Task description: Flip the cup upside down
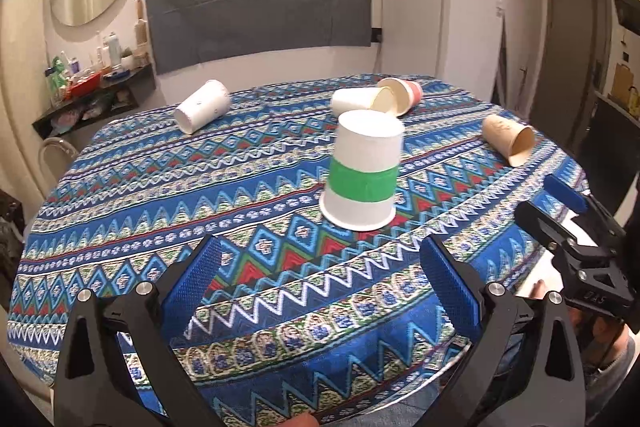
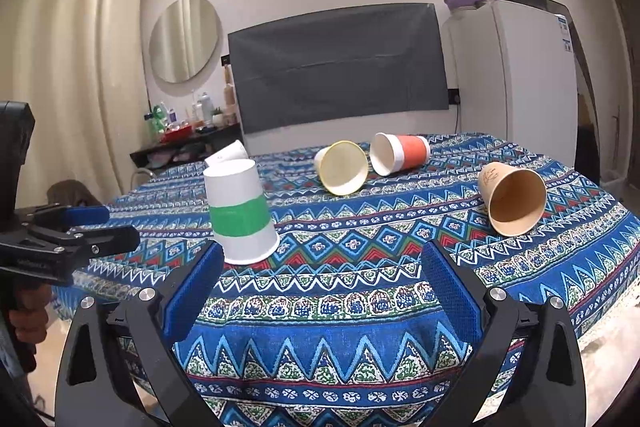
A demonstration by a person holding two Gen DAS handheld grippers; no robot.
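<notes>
A white paper cup with a green band (image 1: 362, 171) stands upside down, mouth on the tablecloth, near the table's middle; it also shows in the right wrist view (image 2: 240, 213). My left gripper (image 1: 320, 259) is open and empty, a short way in front of this cup. My right gripper (image 2: 322, 267) is open and empty, with the cup just beyond its left finger (image 2: 192, 295). The right gripper also shows at the right edge of the left wrist view (image 1: 560, 211).
Several cups lie on their sides: a white one (image 1: 202, 106) at far left, a cream one (image 2: 342, 167) and an orange-banded one (image 2: 400, 153) at the back, a tan one (image 2: 514, 197) at right. The patterned tablecloth (image 1: 160, 195) covers the table. A fridge (image 2: 520, 75) stands behind.
</notes>
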